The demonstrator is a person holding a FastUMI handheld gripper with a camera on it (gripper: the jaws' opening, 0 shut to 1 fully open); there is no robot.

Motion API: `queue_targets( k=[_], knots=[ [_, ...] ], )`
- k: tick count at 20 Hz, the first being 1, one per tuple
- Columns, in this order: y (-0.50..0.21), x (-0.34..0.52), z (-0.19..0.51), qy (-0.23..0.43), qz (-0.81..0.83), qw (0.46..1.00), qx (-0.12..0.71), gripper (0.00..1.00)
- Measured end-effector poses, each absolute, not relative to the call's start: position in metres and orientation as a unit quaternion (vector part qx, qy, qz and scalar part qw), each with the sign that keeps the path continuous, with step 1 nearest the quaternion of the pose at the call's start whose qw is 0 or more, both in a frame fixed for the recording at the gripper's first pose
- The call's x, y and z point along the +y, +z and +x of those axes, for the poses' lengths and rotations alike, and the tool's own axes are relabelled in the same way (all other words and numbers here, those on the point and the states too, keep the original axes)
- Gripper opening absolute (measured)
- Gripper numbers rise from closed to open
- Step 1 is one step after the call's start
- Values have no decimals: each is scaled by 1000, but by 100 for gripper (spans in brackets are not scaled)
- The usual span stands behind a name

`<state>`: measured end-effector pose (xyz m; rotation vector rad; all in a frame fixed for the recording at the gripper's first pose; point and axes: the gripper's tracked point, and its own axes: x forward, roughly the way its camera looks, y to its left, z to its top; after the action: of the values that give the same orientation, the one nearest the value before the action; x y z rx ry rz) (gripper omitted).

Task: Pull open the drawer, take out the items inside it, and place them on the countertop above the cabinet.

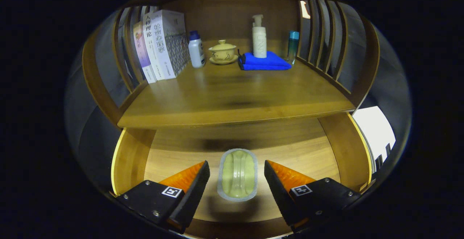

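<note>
Drawer (130, 155) is sitting pulled out under the worktop (232, 97); both are warm glossy wood with visible grain, and the drawer walls are showing a lighter cut edge. Tool (237, 181) is hanging over the drawer with its fingers spread wide, gripping nothing. Ribbed pads (183, 176) are facing inward, and a small square marker is sitting on each finger body.

Between the fingers, apart from both, an oblong item (237, 174) is lying flat on the drawer floor: rounded ends, pale grey rim, pale green inside, with a clear bone-shaped ridge running along its length. Can't tell what it is or what it's made of. The back of the drawer floor is running out of sight under the worktop edge.

On the worktop, well beyond the fingers: books (163, 43) are standing upright against the left slatted side, a small white bottle (196, 50) with a blue cap is just beside them, then a lidded cream cup (222, 51) on a saucer. A white pump bottle (259, 37) is standing on a folded blue cloth (264, 62). A slim teal-capped bottle (293, 46) is standing near the right slats. Print on these is too small to make out.
</note>
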<state>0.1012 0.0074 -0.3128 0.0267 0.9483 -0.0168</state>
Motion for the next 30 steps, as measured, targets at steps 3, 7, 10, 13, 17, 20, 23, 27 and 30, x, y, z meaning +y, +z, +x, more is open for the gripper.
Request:
queue_targets(
  k=[3,7,10,13,17,20,23,27,30],
  knots=[
    [-321,5,106,-12,-3,887,461,90],
    [-339,6,105,-6,5,872,489,81],
    [-344,-2,103,-16,-10,866,500,65],
    [-350,-1,97,-9,-26,854,520,50],
    [-357,-6,86,5,-96,840,535,25],
    [-352,-7,78,3,-116,842,526,18],
    [-334,-13,69,-5,-121,856,503,14],
    [-282,-27,73,-24,-145,883,446,12],
    [-242,-29,88,-32,-131,903,408,12]
  ],
)
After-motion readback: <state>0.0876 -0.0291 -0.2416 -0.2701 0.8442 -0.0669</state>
